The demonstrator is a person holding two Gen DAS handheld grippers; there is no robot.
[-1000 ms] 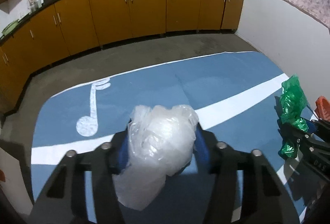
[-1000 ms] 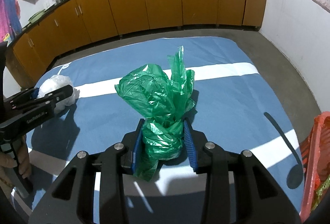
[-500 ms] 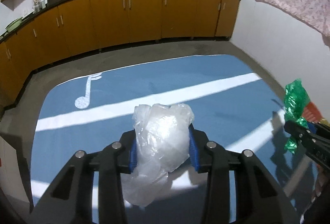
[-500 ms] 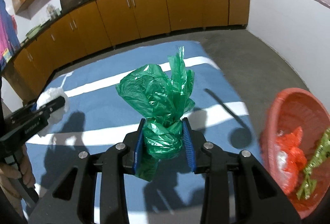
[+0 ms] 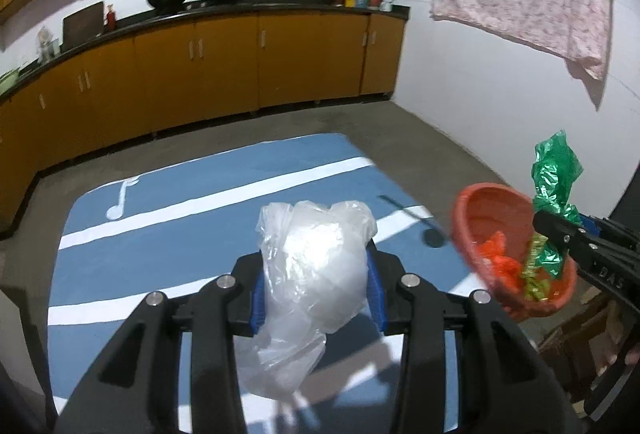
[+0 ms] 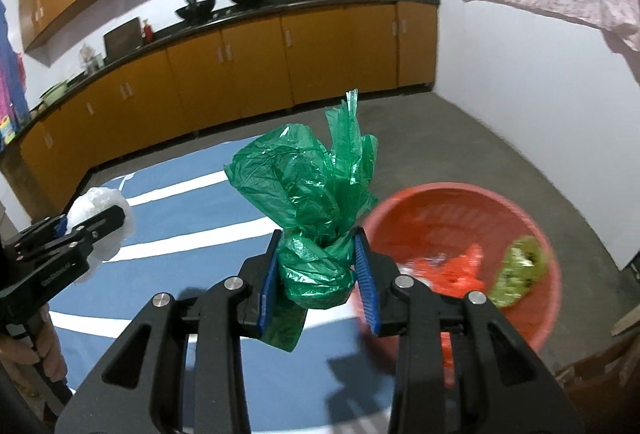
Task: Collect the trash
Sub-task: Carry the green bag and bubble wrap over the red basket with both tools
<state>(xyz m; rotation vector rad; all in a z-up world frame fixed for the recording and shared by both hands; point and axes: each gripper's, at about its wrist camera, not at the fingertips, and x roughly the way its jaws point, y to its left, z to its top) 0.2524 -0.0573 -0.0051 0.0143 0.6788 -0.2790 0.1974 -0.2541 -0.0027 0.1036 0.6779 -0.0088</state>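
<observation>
Right now we carry a piece of trash in each hand toward the red basket (image 6: 532, 234), which sits on the bare floor just off the corner of the blue mat (image 5: 168, 234). Our left gripper (image 5: 316, 298) is clamped about a third open around the clear plastic bag (image 5: 316, 266), its blue pads pressing both sides, and the bag is short of the basket, over the mat. Our right gripper (image 6: 316, 270) is nearly closed on the knotted neck of the green plastic bag (image 6: 308, 194), held up beside the basket's near rim, not yet over its opening. Main risk as we see it: letting go too early, so either bag lands on the mat or floor beside the basket rather than inside. Both bags are light and crinkly, so they may cling to a pad or drift sideways on release. The clear bag's loose tail hangs below the jaws and could slide out, since the grip looks soft. The two grippers converge on one basket, so we could bump them or clip the rim and tip it, spilling the red and yellow-green scraps (image 6: 516, 270) already inside.
</observation>
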